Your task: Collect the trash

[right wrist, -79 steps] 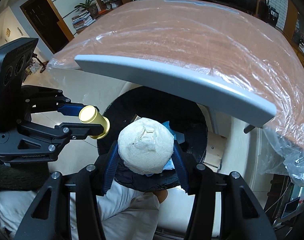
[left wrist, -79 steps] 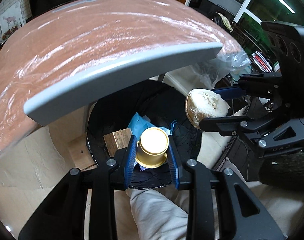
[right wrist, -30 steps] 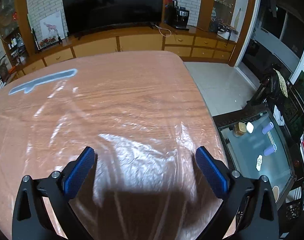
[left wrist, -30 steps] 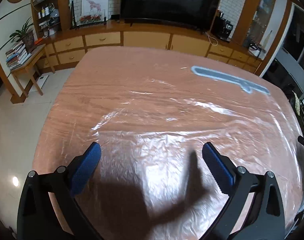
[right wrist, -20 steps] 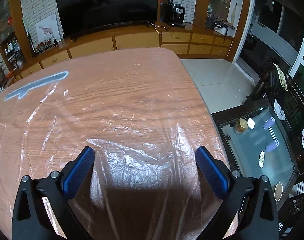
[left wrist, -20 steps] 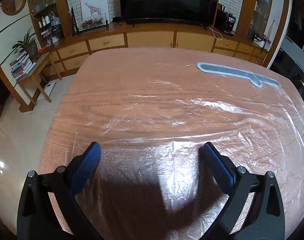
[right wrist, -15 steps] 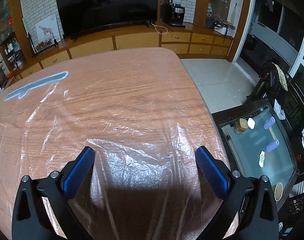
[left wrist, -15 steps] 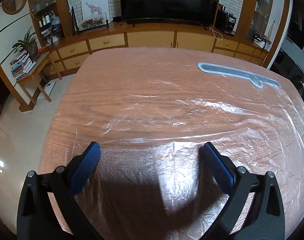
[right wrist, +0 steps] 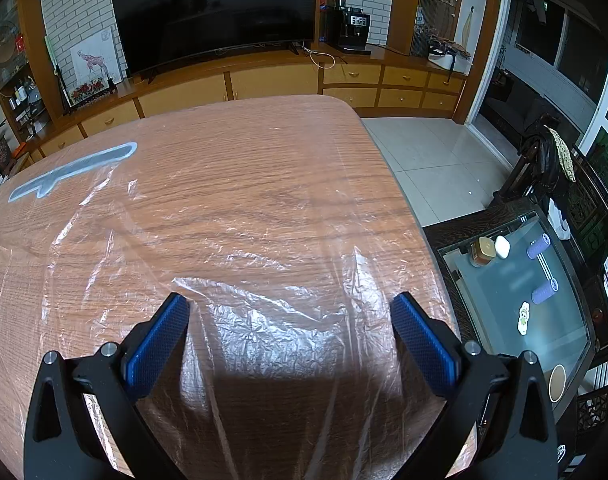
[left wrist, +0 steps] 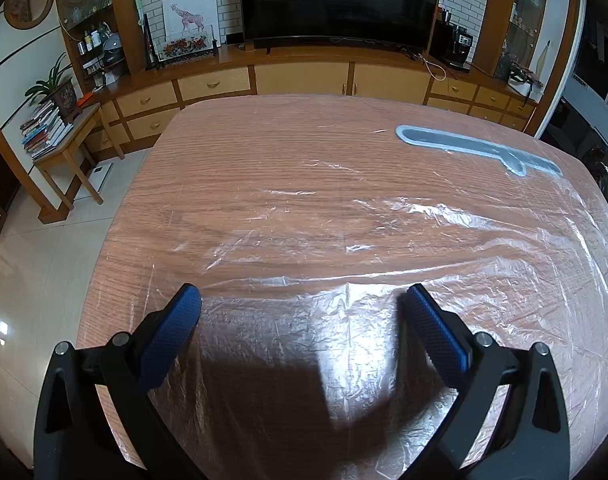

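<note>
Scanning the desk [left wrist: 264, 168] for leftover trash is the step in hand, as I judge it, and doing it well means sweeping both cameras slowly over the whole surface, edges included. No trash shows on the desk in either wrist view. The wood-grain top is covered by a crinkled clear plastic sheet [left wrist: 384, 216], and its glare and folds could hide a small scrap or a transparent wrapper, so the shiny patches deserve a second look from another angle. The only thing lying on the top is a long grey flat strip [left wrist: 476, 148] near the far right edge in the left view, seen again at the far left in the right view [right wrist: 72, 170]; whether it counts as trash or belongs to the desk I cannot tell. If nothing else turns up, the collecting looks finished or close to it.

The left gripper [left wrist: 302, 304] hangs above the near edge of the desk with its jaws spread wide, blue pads [left wrist: 172, 332] facing each other across a broad gap, nothing between them and nothing touching them. The right gripper [right wrist: 290, 312] is in the same state, jaws wide apart and empty, above the near right part of the desk. A glass-topped side table [right wrist: 516, 276] with small items stands on the floor, well apart from the desk.
</note>
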Available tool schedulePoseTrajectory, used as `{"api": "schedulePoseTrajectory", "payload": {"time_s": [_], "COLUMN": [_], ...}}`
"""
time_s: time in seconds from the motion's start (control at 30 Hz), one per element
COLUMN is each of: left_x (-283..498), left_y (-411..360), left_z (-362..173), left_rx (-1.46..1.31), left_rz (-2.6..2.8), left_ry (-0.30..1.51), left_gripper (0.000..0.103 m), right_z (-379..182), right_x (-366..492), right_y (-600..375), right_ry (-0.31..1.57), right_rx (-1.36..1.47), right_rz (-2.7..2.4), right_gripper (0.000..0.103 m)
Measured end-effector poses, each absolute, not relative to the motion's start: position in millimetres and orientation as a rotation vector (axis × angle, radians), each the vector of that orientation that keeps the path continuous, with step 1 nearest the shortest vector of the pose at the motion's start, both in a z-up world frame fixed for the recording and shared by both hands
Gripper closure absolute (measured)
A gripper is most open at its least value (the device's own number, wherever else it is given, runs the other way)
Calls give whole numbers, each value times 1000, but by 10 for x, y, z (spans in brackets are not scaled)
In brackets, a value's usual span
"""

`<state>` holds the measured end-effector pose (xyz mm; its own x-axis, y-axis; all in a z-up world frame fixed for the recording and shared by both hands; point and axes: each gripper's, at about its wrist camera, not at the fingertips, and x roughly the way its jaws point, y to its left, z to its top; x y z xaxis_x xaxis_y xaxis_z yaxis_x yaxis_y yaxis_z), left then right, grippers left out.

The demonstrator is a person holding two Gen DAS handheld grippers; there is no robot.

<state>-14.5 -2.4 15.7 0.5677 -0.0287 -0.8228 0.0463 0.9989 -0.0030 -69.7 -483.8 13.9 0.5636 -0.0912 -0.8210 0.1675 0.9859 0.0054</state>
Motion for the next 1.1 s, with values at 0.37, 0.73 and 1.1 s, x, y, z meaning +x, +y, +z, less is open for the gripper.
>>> {"api": "schedulePoseTrajectory", "payload": {"time_s": [0.37, 0.73, 1.1], "left_x": [-145, -134, -134], "left_y": [-25, -5, -7], "left_z": [158, 149, 150], "left_rx": [20, 20, 21], "left_rz": [-43, -44, -43], "left_ry": [966, 966, 966], "left_gripper": [1, 1, 1], "right_z": [138, 137, 140], "right_x": [-696, -697, -698], "right_y": [-4839, -4839, -4835], "right_ry": [960, 960, 960], "right_rx": [86, 86, 86], "right_rz": [-152, -153, -153], "right_gripper": [4, 4, 4]}}
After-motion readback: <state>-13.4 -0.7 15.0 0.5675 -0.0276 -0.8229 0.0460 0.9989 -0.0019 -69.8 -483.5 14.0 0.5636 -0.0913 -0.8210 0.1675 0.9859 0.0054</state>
